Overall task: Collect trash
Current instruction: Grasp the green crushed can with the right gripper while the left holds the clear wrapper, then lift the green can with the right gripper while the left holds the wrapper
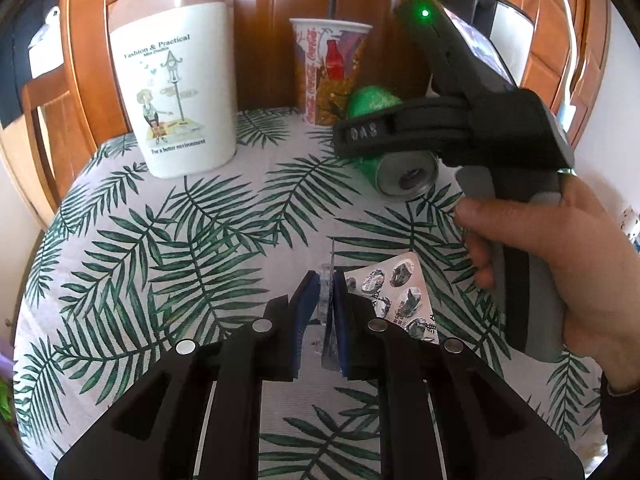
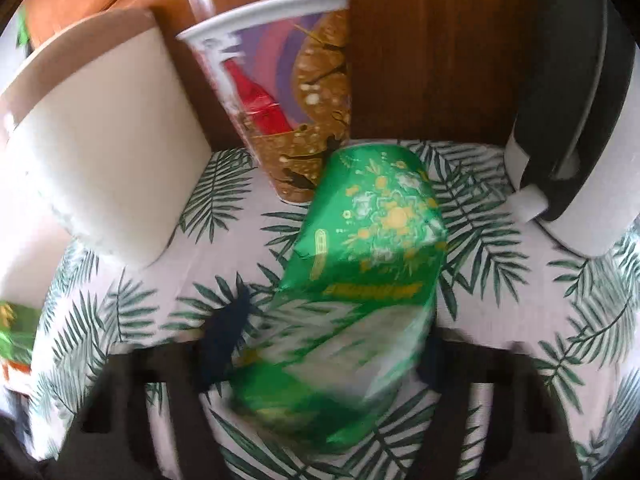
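My left gripper [image 1: 327, 300] is shut on a silver blister pack [image 1: 400, 296], holding it edge-on just above the palm-leaf tablecloth [image 1: 180, 240]. My right gripper [image 2: 320, 344] is shut on a green drink can [image 2: 360, 280], which it holds tilted above the table; in the left wrist view the can [image 1: 404, 172] shows its silver end under the right gripper's fingers [image 1: 372, 132]. A white mini dustbin [image 1: 176, 88] with a beige lid stands at the back left. A Coca-Cola paper cup [image 1: 328, 68] stands behind the can.
A wooden cabinet [image 1: 260, 20] rises right behind the table. A black and white appliance [image 2: 572, 120] stands at the back right. A green packet [image 2: 16, 332] lies at the left edge of the right wrist view.
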The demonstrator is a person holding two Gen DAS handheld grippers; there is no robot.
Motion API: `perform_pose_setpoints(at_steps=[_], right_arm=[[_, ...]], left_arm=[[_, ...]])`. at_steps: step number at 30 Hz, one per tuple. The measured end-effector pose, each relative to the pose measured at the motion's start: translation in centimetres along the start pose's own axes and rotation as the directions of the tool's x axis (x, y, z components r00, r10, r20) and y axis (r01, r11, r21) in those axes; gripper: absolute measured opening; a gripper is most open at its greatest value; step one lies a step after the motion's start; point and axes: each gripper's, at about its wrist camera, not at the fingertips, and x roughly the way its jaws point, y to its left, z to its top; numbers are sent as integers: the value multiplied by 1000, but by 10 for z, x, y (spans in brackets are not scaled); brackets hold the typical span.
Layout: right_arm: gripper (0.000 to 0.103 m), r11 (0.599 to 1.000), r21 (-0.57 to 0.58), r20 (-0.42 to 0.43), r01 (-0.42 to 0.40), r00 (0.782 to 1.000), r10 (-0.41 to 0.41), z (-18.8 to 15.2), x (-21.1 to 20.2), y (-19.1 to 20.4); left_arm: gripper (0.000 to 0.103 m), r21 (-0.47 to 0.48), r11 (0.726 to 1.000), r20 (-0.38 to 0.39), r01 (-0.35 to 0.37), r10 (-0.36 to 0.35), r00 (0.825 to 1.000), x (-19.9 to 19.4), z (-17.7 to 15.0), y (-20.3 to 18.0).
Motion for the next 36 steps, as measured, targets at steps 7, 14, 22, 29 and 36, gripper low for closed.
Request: perform_pose_setpoints(at_steps=[7,14,22,29,36], right_arm=[[51,987,-157,28,41,999,-37,-39,-34,-11],[39,956,-282,53,84,996,-72,-115,-104,-33],[36,947,-315,73,56,997,-34,-164,-152,-64],[36,960,-279,79,11,997,11,-162,-155,-66],[30,958,-282,84,-41,994,67,-170,-161,-53]], left_arm=[[13,14,1000,-7,-17,17,1000,1,1,-2],[13,47,998,-13,-39,40,999,-2,-1,-12],[13,70,997,-2,-42,42,999,-21,-16,-25],[13,93,995,6,-31,30,1000,-41,-35,-46],[13,93,996,13,-13,12,1000,-55,-47,-59]])
